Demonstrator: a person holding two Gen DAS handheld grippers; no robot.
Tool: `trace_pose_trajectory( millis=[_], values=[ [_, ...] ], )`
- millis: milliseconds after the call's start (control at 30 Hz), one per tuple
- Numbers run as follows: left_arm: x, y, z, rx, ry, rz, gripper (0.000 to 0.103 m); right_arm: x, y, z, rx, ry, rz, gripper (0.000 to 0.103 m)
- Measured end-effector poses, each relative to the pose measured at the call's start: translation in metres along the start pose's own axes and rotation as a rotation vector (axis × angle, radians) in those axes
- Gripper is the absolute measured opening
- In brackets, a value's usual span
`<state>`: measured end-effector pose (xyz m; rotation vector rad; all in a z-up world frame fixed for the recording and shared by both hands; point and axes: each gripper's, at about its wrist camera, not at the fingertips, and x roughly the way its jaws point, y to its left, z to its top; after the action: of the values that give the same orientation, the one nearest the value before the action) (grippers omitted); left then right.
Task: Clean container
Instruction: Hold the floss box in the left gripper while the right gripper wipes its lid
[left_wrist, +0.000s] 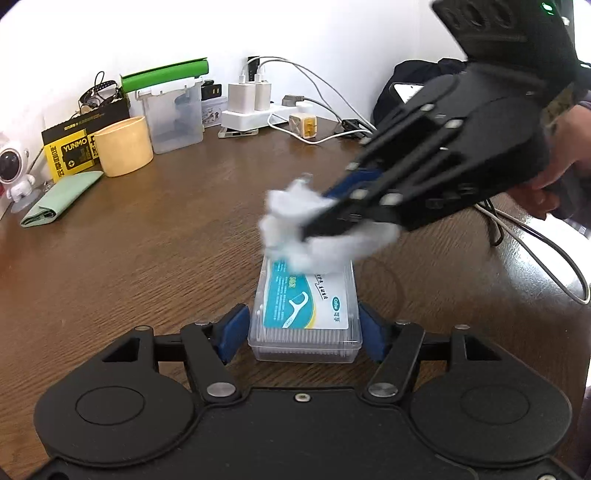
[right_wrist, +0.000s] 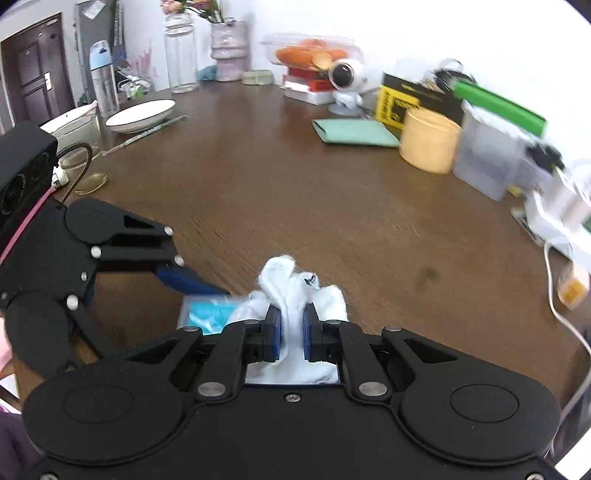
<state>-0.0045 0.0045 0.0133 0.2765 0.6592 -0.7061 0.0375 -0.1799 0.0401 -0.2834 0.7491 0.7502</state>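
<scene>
A clear plastic box of floss picks (left_wrist: 306, 295) with a teal and white label lies on the brown wooden table (left_wrist: 166, 240). My left gripper (left_wrist: 304, 326) straddles its near end. The blue pads (left_wrist: 236, 325) stand close on either side with a thin gap, so it is open. My right gripper (left_wrist: 314, 225) comes in from the right, shut on a crumpled white cloth (left_wrist: 291, 218). The cloth rests on the far end of the box lid. In the right wrist view the cloth (right_wrist: 291, 284) bulges between the blue pads of the right gripper (right_wrist: 291, 317) and hides most of the box (right_wrist: 207, 312).
A yellow cup (left_wrist: 125, 146), a clear tub with a green lid (left_wrist: 173, 118), a power strip with chargers (left_wrist: 255, 110) and a green pouch (left_wrist: 59, 199) line the back. Cables (left_wrist: 535, 243) trail at the right. A plate (right_wrist: 140, 114) and a glass bowl (right_wrist: 74, 125) sit far left.
</scene>
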Motion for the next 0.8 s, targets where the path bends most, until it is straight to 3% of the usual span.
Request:
trace_pose_trajectory(
  millis=[200,300,467,700,800],
  values=[
    [0.002,-0.005,0.001,0.018,-0.009,-0.008,0.058,0.002,0.027,0.005,-0.029,0.006,0.177,0.012],
    [0.000,-0.005,0.000,0.016,-0.009,-0.009,0.058,0.013,0.025,0.012,-0.035,-0.011,0.146,0.012],
    [-0.001,-0.004,-0.001,0.009,-0.014,-0.013,0.058,0.003,-0.004,0.006,-0.008,0.002,-0.031,0.012],
    [0.000,-0.005,-0.001,0.012,-0.014,-0.007,0.058,-0.002,0.030,0.000,-0.033,0.004,0.160,0.012],
    [-0.001,-0.004,-0.002,0.009,-0.014,-0.005,0.058,0.009,0.024,0.008,-0.023,-0.015,0.132,0.012]
  ],
)
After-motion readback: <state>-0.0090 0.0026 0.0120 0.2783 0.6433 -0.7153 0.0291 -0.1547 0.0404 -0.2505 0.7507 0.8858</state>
